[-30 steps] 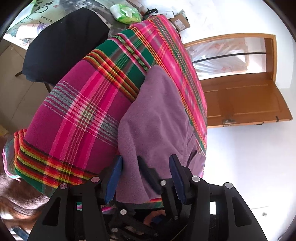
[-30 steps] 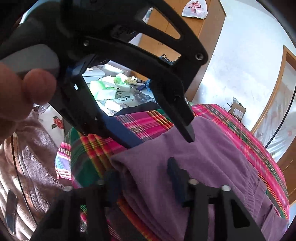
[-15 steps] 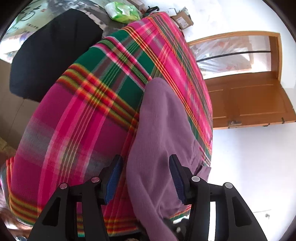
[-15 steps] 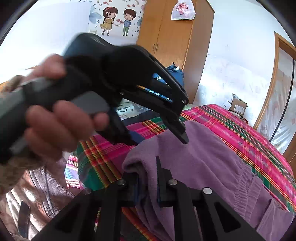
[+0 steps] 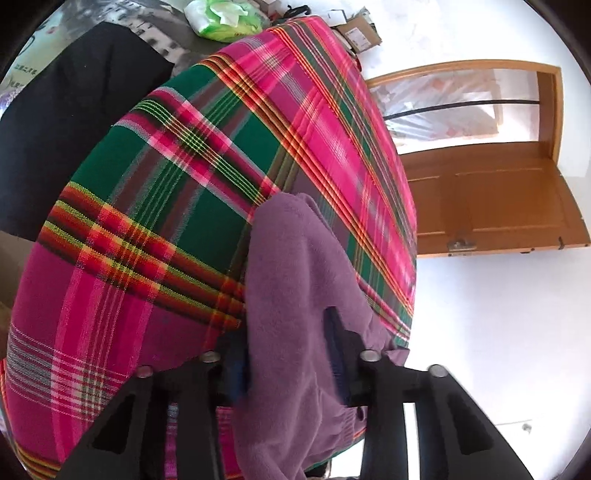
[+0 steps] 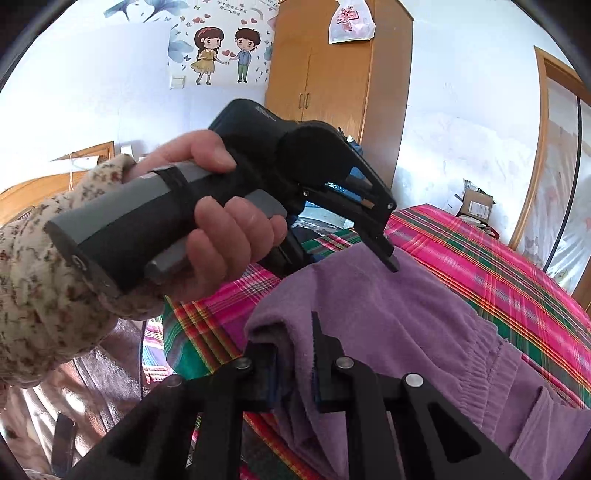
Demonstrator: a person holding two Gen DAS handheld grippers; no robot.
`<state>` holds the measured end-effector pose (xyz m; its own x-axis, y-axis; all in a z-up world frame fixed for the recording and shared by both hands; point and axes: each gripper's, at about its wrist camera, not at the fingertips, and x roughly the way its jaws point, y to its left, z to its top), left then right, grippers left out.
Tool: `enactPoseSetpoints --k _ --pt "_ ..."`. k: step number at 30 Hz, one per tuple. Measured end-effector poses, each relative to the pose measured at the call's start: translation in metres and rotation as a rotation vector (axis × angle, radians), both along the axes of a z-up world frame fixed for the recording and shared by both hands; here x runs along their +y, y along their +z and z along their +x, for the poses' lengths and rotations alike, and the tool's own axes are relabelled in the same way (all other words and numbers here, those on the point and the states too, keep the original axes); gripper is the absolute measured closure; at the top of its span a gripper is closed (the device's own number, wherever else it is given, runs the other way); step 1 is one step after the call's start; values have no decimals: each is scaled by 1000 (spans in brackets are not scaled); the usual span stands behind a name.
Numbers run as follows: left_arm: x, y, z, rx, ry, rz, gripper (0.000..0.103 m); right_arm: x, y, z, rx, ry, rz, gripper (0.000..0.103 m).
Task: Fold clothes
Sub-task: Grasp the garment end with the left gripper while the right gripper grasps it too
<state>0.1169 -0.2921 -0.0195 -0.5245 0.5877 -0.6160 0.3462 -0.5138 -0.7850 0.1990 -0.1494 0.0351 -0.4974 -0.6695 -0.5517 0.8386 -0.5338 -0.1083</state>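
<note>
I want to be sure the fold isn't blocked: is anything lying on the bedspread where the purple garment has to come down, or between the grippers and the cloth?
Nothing visible blocks it. Both the left hand-held gripper and right hand-held gripper already pinch the purple garment, and the plaid bedspread beyond it looks bare. The black cloth and green packet lie off to the side.

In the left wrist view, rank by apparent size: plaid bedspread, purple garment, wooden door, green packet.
1. plaid bedspread, by far the largest.
2. and 3. purple garment and wooden door look similar; the garment is nearer the camera, so unranked.
4. green packet, smallest, farthest away.
</note>
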Motion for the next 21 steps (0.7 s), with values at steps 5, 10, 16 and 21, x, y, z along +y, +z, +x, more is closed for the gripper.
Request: enactPoseSetpoints --k 5,10,16,21 --pt "7 7 -7 -3 -10 -32 86 -3 6 3 -14 12 -11 90" --pt "0 17 0 25 -1 -26 89 -6 12 6 -28 26 -21 90" --pt "-11 25 12 28 26 -61 89 -9 15 9 -59 50 -35 91" --pt "-6 25 15 9 31 -110 89 -10 15 11 -93 75 -48 91"
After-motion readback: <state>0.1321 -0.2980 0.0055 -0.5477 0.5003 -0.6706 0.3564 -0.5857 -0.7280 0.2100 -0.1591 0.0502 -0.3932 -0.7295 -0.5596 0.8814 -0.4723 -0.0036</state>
